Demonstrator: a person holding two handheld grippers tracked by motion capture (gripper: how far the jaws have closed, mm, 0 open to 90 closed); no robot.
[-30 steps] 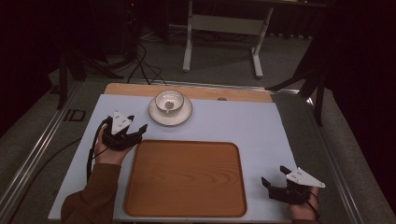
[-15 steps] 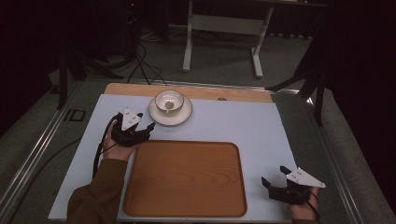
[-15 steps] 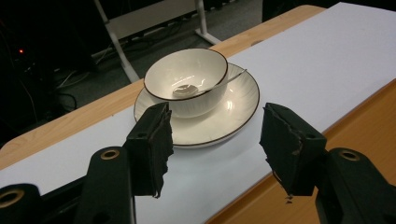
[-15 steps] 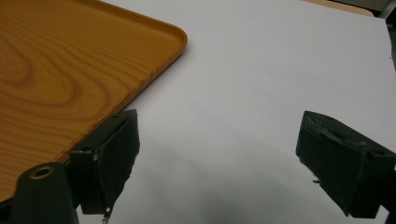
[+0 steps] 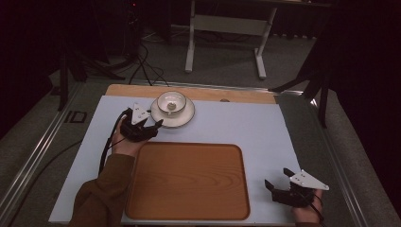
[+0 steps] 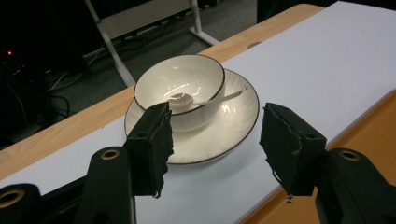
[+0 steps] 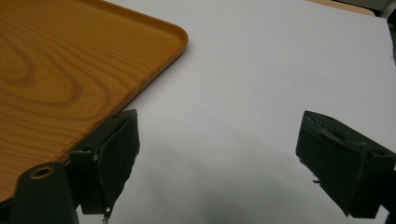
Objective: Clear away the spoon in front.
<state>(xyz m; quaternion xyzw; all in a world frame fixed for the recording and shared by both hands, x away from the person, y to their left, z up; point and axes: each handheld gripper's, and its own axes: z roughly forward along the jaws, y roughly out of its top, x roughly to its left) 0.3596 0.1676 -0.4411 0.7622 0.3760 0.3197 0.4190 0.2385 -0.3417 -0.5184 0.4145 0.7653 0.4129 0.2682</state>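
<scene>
Just ahead of the left gripper [image 5: 156,126], jaws spread wide and empty, sits the plate [image 6: 233,126] carrying the bowl [image 6: 187,86] (spoon [image 6: 205,97] inside). Nothing is gripped yet; the tray [image 5: 189,182] beside it is bare, so lifting and placing appear outstanding. Right gripper [image 5: 279,182] idles agape.

Dim surroundings, evenly lit table, glare on the bowl [image 6: 180,88], sharp focus.

In the high view you see the bowl [image 5: 171,102] on the plate [image 5: 185,118] at upper centre, a spoon [image 6: 205,97] in it, the tray [image 5: 188,182] below, your left gripper [image 5: 154,126] just left of the plate, your right gripper [image 5: 279,178] at lower right.
</scene>
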